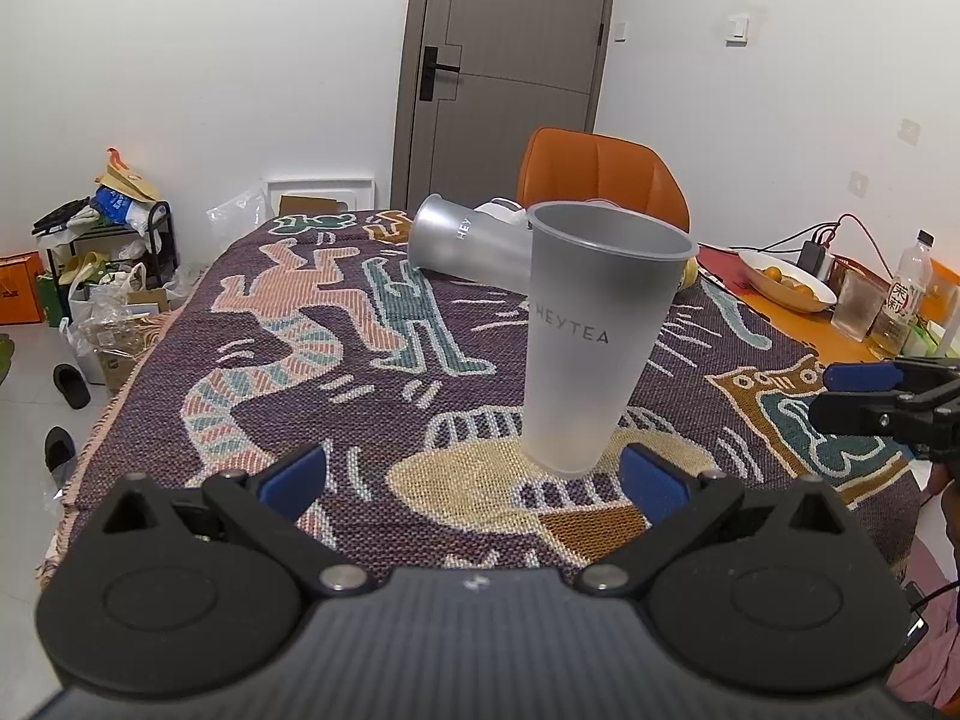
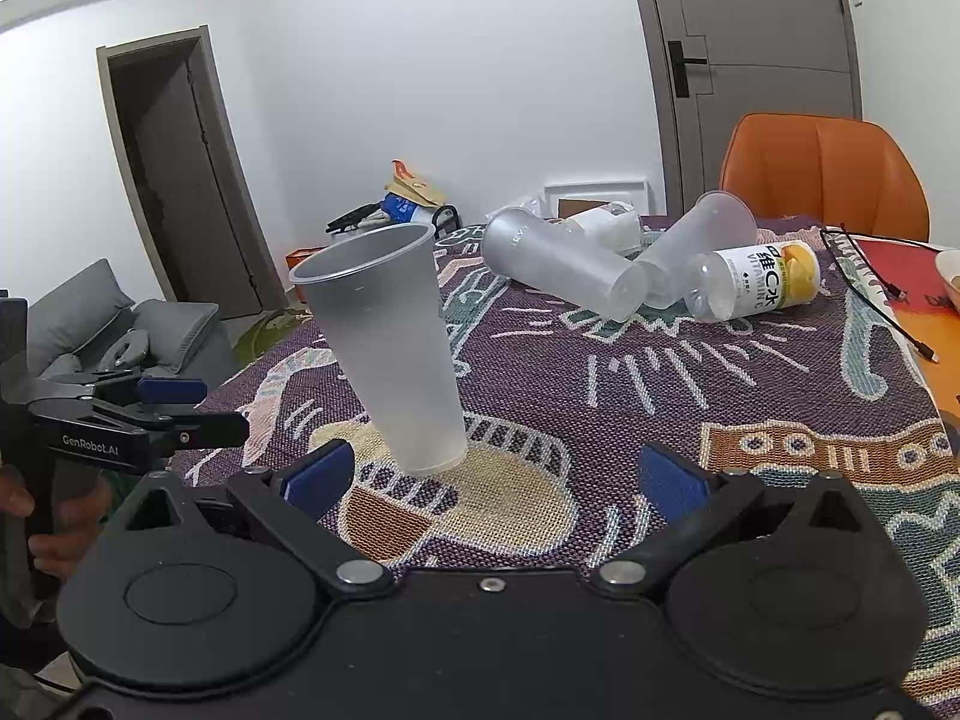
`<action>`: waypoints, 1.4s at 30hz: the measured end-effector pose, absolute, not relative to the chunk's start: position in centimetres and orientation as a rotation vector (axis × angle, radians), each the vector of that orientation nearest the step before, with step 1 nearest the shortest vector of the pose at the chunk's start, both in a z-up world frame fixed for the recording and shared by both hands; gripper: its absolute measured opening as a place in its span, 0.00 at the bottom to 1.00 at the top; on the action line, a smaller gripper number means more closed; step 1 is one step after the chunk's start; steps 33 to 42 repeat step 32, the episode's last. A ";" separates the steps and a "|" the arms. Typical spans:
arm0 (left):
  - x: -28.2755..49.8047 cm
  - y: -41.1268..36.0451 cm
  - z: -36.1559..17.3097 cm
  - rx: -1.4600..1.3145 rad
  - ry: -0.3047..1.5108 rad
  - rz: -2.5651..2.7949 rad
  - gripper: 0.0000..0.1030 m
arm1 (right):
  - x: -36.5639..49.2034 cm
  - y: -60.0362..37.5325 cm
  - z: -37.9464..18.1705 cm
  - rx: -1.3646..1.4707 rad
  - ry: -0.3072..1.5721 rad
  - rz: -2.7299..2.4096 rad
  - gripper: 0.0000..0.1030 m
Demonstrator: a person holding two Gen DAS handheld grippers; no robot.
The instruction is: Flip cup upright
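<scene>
Frosted plastic cup [image 1: 591, 336] with the HEYTEA print stands mouth-up on the woven blanket [image 1: 300, 324], on the cream patch of the pattern, and it is empty. From this I judge that for this cup the flip is done. Behind the cup, toward the orange chair [image 1: 600, 174], a second frosted cup [image 2: 558, 267] lies on its side. A third cup [image 2: 699, 246] and a vitamin bottle [image 2: 753, 282] lie just beside that one.

The left gripper [image 1: 474, 474] has its jaws spread wide and holds nothing; the cup's base is just in front of its right pad. The right gripper [image 2: 498, 480] is also wide apart and empty, with the cup near its left pad.

Such a cup is probably very light, thin-walled and a little slippery. A hard squeeze would likely dent it. I would grasp a lying cup at mid-body, across the wall, with gentle pressure.
</scene>
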State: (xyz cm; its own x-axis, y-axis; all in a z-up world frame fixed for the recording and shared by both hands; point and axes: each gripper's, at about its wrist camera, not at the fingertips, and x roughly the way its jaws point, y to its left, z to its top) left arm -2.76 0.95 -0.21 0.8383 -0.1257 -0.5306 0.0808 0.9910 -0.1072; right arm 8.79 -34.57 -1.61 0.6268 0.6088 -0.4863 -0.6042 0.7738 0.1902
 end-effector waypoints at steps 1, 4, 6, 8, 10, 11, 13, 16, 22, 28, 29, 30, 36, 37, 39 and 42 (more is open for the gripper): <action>-2.8 1.0 -0.2 -0.082 0.566 -0.109 1.00 | 8.8 -34.6 -1.6 0.009 0.561 0.695 1.00; -2.7 0.9 -0.3 -0.080 0.568 -0.110 1.00 | 8.7 -34.6 -1.6 0.008 0.560 0.695 1.00; -2.7 1.0 -0.2 -0.079 0.570 -0.108 1.00 | 8.7 -34.6 -1.6 0.009 0.560 0.696 1.00; -2.7 1.0 -0.2 -0.080 0.570 -0.111 1.00 | 8.7 -34.6 -1.6 0.008 0.559 0.695 1.00; -2.7 0.9 -0.2 -0.078 0.569 -0.113 1.00 | 8.8 -34.6 -1.6 0.008 0.561 0.695 1.00; -2.8 0.9 -0.2 -0.076 0.568 -0.115 1.00 | 8.7 -34.6 -1.6 0.008 0.561 0.695 1.00; -2.8 0.8 -0.2 -0.075 0.568 -0.116 1.00 | 8.7 -34.6 -1.6 0.009 0.561 0.695 1.00; -2.7 0.8 -0.2 -0.073 0.567 -0.116 1.00 | 8.8 -34.7 -1.5 0.008 0.562 0.695 1.00; -2.7 0.8 -0.3 -0.079 0.568 -0.118 1.00 | 8.7 -34.7 -1.5 0.011 0.559 0.699 1.00; -2.7 0.8 -0.3 -0.074 0.563 -0.122 1.00 | 8.8 -34.6 -1.7 0.011 0.564 0.698 1.00; -2.7 0.8 -0.3 -0.073 0.563 -0.124 1.00 | 8.8 -34.6 -1.7 0.010 0.564 0.698 1.00; -2.8 0.7 -0.3 -0.072 0.563 -0.124 1.00 | 8.8 -34.6 -1.7 0.009 0.564 0.698 1.00; -2.7 0.7 -0.3 -0.074 0.566 -0.124 1.00 | 8.8 -34.6 -1.7 0.007 0.563 0.696 1.00; -2.7 0.7 -0.3 -0.074 0.566 -0.124 1.00 | 8.8 -34.6 -1.7 0.007 0.563 0.696 1.00; -2.7 0.7 -0.3 -0.074 0.566 -0.124 1.00 | 8.8 -34.6 -1.7 0.007 0.563 0.696 1.00; -2.7 0.7 -0.3 -0.074 0.566 -0.124 1.00 | 8.8 -34.6 -1.7 0.007 0.563 0.696 1.00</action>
